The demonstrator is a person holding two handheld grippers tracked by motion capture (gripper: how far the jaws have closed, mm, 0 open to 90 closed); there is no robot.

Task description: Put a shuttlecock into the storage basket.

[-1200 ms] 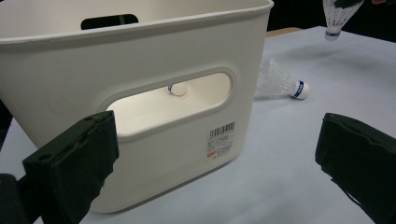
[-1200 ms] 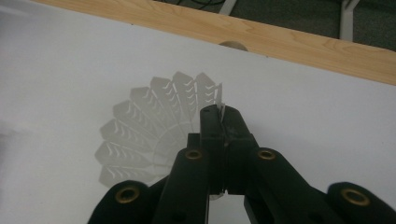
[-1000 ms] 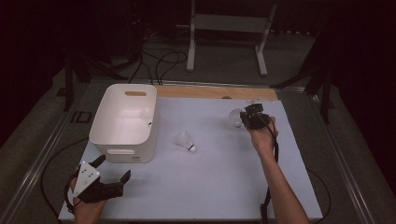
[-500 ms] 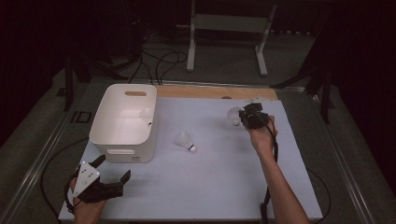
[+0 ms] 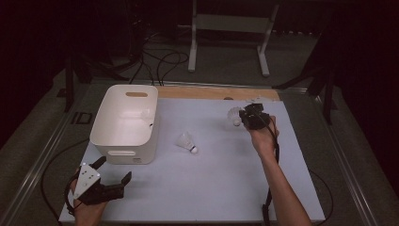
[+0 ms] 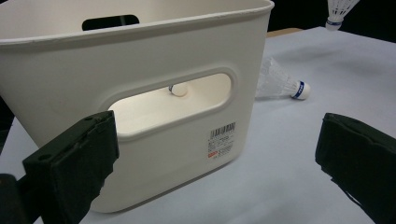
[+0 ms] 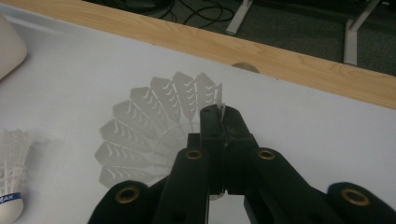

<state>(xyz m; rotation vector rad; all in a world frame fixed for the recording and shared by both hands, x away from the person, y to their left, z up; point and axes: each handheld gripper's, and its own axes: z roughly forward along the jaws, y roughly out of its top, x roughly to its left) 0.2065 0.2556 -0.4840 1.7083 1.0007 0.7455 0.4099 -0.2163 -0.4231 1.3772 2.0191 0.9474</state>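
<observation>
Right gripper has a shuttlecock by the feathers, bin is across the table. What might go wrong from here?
1. The right gripper pinches only the feather edge of the held shuttlecock; it may slip or bend in transit.
2. A second shuttlecock lies between it and the white bin; a low carry might knock it.

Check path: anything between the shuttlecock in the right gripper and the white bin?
Only a loose shuttlecock lying on the mat roughly between the right gripper, shut on the held shuttlecock, and the white bin; lifted, it should clear.
</observation>
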